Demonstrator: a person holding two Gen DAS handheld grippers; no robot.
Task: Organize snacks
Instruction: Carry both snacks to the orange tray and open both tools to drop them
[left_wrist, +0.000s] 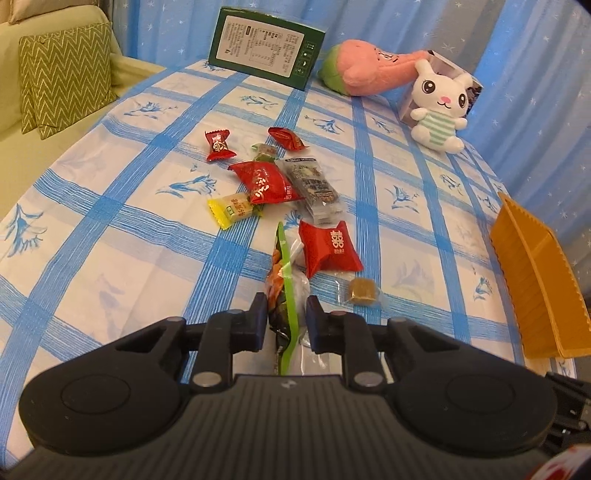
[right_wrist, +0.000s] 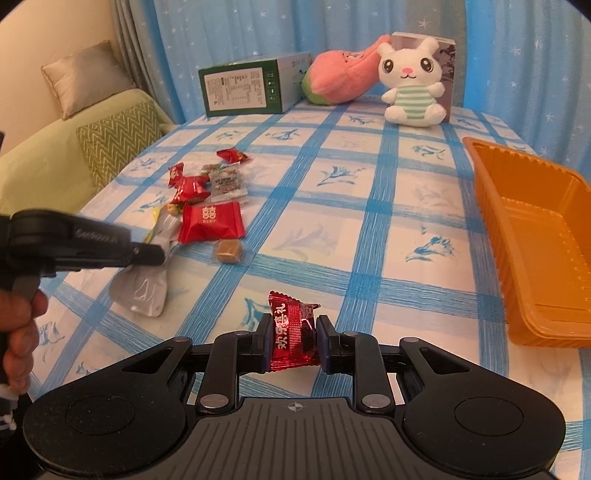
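The left gripper (left_wrist: 285, 315) is clamped on a green-edged, silvery snack pouch (left_wrist: 284, 291) lying on the blue-checked tablecloth (left_wrist: 110, 258), while the right gripper (right_wrist: 291, 341) grasps a red foil-wrapped candy (right_wrist: 293, 336) near the orange plastic tray (right_wrist: 532, 236).

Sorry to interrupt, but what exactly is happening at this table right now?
A person is sorting snacks with a gripper in each hand. The right gripper is shut on a red candy; the left gripper grips a green-edged snack packet from the loose pile. The orange tray on the right holds nothing visible yet.
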